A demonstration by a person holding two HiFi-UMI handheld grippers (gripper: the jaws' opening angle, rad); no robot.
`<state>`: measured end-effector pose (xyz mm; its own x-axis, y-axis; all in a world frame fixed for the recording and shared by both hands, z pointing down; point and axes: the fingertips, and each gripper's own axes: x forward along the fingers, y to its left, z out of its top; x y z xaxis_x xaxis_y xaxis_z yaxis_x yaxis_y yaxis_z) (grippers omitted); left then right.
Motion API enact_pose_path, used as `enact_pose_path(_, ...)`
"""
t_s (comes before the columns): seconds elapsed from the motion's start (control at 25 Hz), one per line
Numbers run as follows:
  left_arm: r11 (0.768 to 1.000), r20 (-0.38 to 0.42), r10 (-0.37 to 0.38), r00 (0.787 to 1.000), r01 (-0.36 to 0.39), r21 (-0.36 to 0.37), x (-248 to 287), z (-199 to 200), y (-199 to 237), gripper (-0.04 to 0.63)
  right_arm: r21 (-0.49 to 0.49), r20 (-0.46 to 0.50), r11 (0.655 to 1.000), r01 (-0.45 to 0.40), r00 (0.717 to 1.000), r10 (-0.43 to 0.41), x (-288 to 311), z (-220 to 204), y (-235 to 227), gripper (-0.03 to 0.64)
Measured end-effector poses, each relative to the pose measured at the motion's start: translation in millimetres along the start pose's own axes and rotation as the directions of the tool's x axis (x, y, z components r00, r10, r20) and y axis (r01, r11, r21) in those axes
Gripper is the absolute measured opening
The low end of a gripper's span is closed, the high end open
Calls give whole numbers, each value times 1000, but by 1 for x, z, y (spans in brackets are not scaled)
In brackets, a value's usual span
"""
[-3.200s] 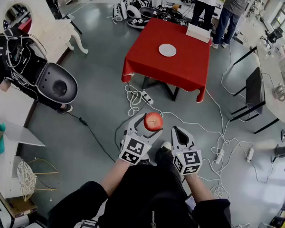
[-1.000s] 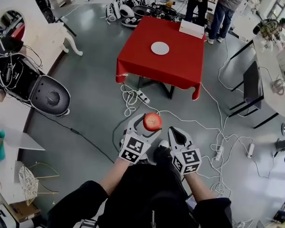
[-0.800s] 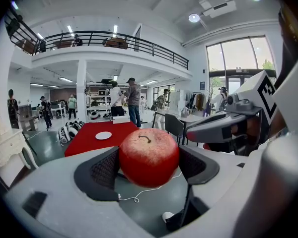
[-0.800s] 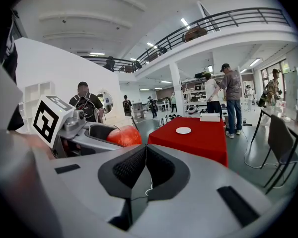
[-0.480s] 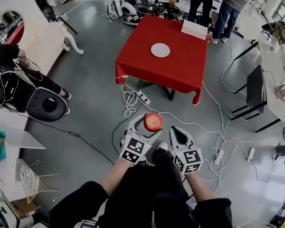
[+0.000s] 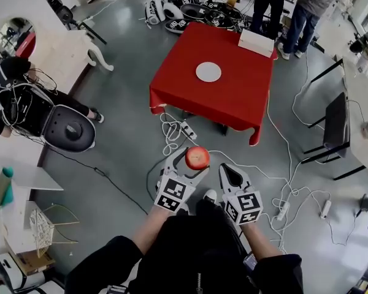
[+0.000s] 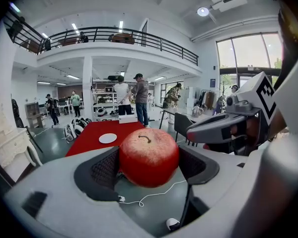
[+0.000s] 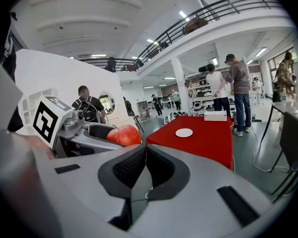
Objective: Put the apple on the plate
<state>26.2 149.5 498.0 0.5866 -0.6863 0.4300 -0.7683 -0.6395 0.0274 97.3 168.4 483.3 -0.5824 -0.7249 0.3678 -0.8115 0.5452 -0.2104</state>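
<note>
Red apple (image 7: pixel 149 155) clamped between left gripper (image 6: pixel 196 159) jaws, held in the air over grey floor (image 6: pixel 122 133), stem up. Right gripper (image 6: pixel 224 171) just beside it, jaws pressed together with nothing between. White plate (image 6: pixel 208 71) sits bare on red-clothed bench (image 6: pixel 233 100) ahead, well apart from apple. White box (image 6: pixel 256 43) at bench far edge. Cables (image 6: pixel 172 130) on floor between.

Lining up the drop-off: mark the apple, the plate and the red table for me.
apple (image 7: pixel 149 157), left gripper view, middle of its red skin.
plate (image 6: pixel 208 72), head view, centre of the white disc.
red table (image 6: pixel 233 106), head view, bare cloth nearer the person.
</note>
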Motion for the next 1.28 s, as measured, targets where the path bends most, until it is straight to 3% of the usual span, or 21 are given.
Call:
enact_pose_path(0.72,999,-28,35,999,-35,-5,59,20,-25,379,20,-17,998,-57,998,58,-3,3,-64,12)
enact_pose_path(1.28,999,-16,27,1000,-27,-20,98,33,18,379,-10,-32,999,-45,998,45,40,25,-90,12)
